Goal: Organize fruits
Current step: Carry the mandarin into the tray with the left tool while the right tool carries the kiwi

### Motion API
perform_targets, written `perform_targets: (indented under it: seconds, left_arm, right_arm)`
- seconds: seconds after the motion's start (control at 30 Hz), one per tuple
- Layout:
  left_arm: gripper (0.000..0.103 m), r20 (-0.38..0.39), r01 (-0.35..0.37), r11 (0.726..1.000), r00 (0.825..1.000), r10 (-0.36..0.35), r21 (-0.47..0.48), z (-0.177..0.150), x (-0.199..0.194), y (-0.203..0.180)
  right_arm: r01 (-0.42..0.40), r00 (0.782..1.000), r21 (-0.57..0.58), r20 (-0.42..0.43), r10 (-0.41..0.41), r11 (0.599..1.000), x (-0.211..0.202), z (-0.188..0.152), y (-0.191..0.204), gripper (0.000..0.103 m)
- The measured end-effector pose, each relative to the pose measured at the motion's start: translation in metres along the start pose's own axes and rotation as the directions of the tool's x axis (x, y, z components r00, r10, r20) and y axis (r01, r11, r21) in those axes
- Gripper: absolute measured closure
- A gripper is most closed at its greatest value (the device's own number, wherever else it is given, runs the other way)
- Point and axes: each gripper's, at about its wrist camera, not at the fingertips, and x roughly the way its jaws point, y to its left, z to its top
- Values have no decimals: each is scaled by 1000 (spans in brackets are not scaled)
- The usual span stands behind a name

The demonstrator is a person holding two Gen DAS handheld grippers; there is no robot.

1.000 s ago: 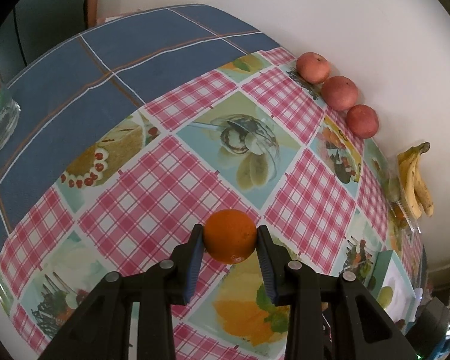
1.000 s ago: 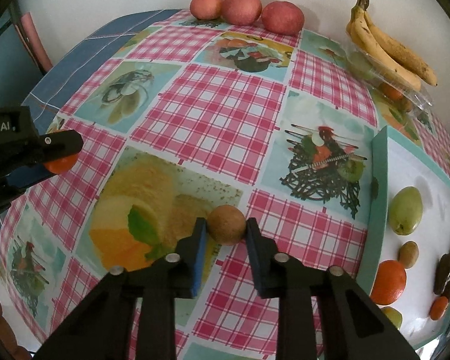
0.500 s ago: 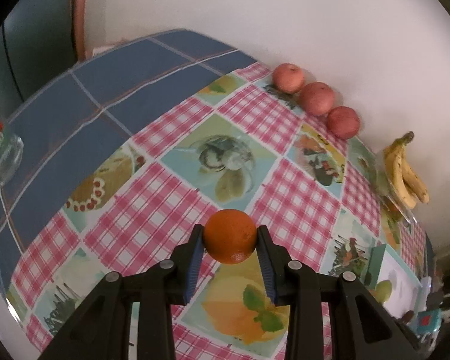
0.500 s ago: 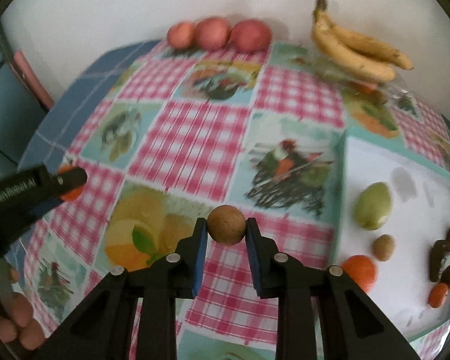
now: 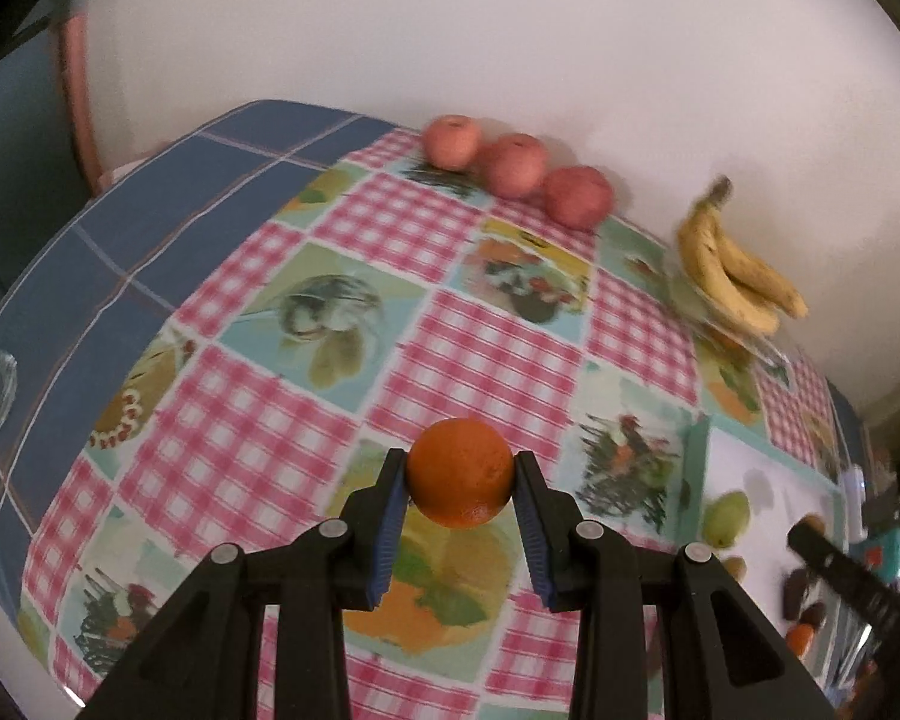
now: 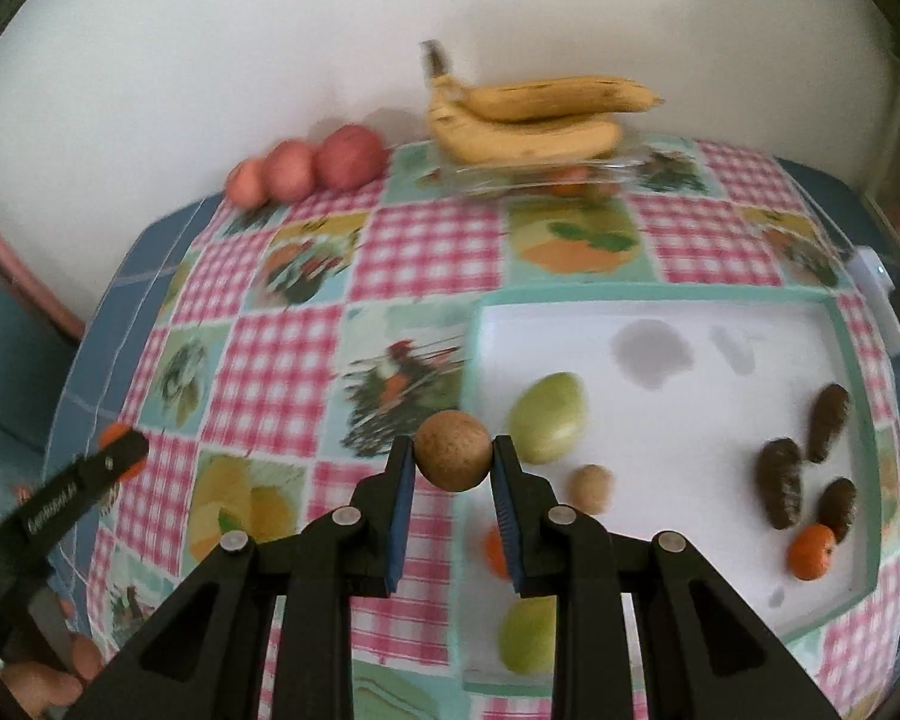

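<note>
Left wrist view: an orange [image 5: 459, 472] sat clamped between the left gripper [image 5: 459, 480] jaws, above the patterned tablecloth [image 5: 258, 456]. The right gripper [image 6: 452, 461] pinched a round brown fruit [image 6: 452, 457] over the near-left edge of the white tray [image 6: 654, 306], beside a green fruit [image 6: 547, 417].

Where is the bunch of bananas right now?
In the right wrist view, the bananas lie at the table's far edge against the wall, on a clear tray, right of the three red apples.

three apples [image 6: 306, 167], one bunch of bananas [image 6: 528, 120], three oranges [image 6: 812, 551], two green fruits [image 6: 547, 418], two brown balls [image 6: 452, 458], three dark cones [image 6: 781, 483].
</note>
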Motion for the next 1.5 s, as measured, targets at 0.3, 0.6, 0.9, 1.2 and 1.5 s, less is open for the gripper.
perform_targets:
  seconds: [0.3,0.6,0.9,1.2,1.5]
  left_arm:
    - [66,-25,75,976,997,-72,204,-27,-3,-74]
    - [66,-65,188,902,982,-176,389,-52,-1,-152]
    - [66,-45,207,860,977,-210,467,-29,35,-200]
    - [66,-90,225,831,974,-209,509,-26,77,-226]
    - [66,-140,239,831,971,-195,503,-31,105,-231]
  right_arm:
    - [38,998,181,32,-45,983,-19,10,-80,76]
    - [60,995,279,56,-78,958,-32,11,-145,76]
    - [63,992,254,87,-87,965,-17,20,-168,76]
    - [107,992,211,43,-119,972,18,28,-180,76]
    - [145,989,170,13,-150,975,43,36,-184,76]
